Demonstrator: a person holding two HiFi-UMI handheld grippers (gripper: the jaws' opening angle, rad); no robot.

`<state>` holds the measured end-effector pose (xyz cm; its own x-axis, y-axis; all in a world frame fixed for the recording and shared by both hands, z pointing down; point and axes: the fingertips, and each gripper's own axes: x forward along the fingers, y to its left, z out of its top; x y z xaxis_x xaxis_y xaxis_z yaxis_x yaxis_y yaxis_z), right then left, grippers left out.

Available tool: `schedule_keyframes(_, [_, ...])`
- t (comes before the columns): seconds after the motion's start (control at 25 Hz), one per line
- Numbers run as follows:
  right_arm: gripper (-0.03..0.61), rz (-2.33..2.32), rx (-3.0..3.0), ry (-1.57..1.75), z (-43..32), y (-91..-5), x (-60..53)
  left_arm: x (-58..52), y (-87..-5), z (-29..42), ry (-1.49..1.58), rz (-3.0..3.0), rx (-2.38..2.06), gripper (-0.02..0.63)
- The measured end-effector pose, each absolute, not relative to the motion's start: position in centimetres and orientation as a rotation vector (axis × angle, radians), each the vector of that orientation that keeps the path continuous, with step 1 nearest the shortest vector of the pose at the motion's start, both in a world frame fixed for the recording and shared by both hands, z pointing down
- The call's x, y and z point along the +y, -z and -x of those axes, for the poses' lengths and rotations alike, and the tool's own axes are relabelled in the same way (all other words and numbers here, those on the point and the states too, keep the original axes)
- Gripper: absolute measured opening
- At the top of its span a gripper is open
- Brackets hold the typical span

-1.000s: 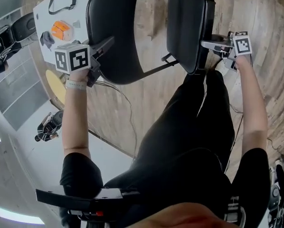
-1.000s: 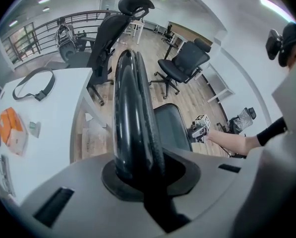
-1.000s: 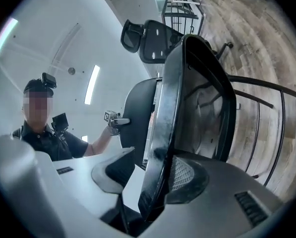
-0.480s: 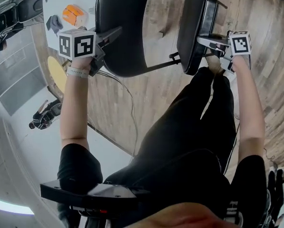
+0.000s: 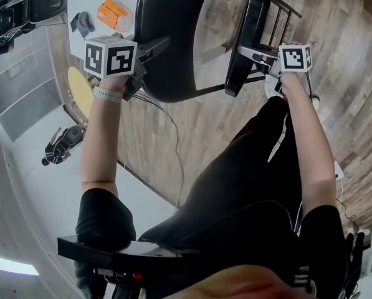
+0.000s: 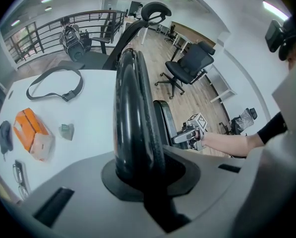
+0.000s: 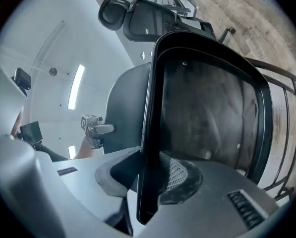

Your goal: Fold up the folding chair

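The folding chair's black backrest (image 5: 170,36) stands at the top of the head view, and its seat (image 5: 247,33) is tipped up edge-on just to the right. My left gripper (image 5: 159,44) is shut on the backrest's rim, which fills the gap between its jaws in the left gripper view (image 6: 138,162). My right gripper (image 5: 251,53) is shut on the seat's front edge; in the right gripper view (image 7: 148,180) that thin edge sits between the pads. The seat's underside (image 7: 212,113) and metal frame bars (image 7: 281,133) show there, with the backrest (image 7: 124,108) beyond.
Behind the chair is a white table (image 6: 88,128) carrying an orange box (image 6: 33,135), a black strap (image 6: 53,83) and small items. Office chairs (image 6: 190,66) stand further off on the wood floor (image 5: 173,129). A cable (image 5: 167,129) trails on the floor. The person's legs (image 5: 254,167) are right below the chair.
The right gripper closed on the seat's edge and swung it up and leftward toward the backrest; the seat now looks edge-on. The left gripper drifted right with the backrest.
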<state>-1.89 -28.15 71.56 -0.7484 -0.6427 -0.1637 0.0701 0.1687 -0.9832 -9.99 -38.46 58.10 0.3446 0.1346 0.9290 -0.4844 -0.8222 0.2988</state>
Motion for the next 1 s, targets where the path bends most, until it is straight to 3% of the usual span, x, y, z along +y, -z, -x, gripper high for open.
schedule_keyframes(0.52, [0.107,0.732,1.911,1.703,8.8,-73.4,-34.5,-39.6,-57.9,12.9,-1.537,-2.079,-0.354,0.055])
schedule_keyframes(1.0, [0.107,0.791,1.885,1.747,10.9,-74.0,-36.7,-41.7,-58.5,14.8,-1.527,-2.078,-0.332,0.055])
